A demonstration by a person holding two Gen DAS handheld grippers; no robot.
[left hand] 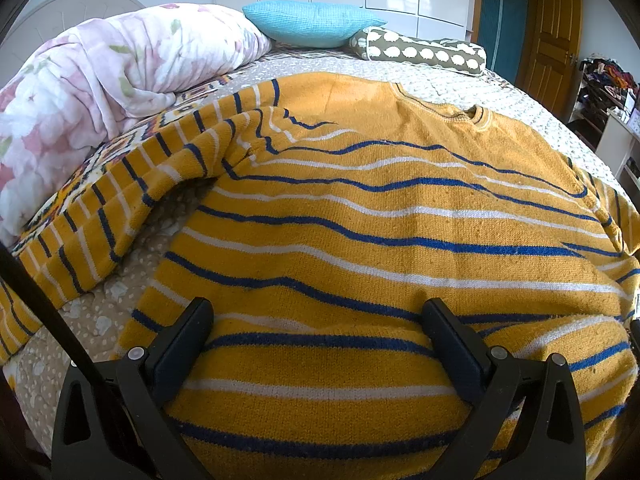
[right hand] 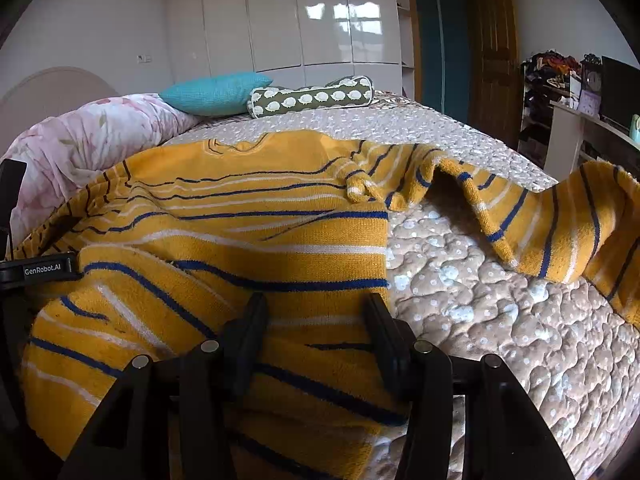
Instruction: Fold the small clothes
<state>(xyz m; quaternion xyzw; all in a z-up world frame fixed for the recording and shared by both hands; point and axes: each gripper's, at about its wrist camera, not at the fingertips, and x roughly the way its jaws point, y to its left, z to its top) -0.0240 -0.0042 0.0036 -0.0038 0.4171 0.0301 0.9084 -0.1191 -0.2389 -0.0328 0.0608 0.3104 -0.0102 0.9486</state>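
Closest to us, our left gripper sits low over the hem of the striped sweater, jaws spread wide, nothing pinched between them. Our right gripper straddles the sweater's side edge, jaws parted and not pressing the knit. The sweater lies spread across the quilted bedspread, one sleeve rumpled out to the side. Beyond it, a floral duvet, a turquoise pillow and a patterned bolster.
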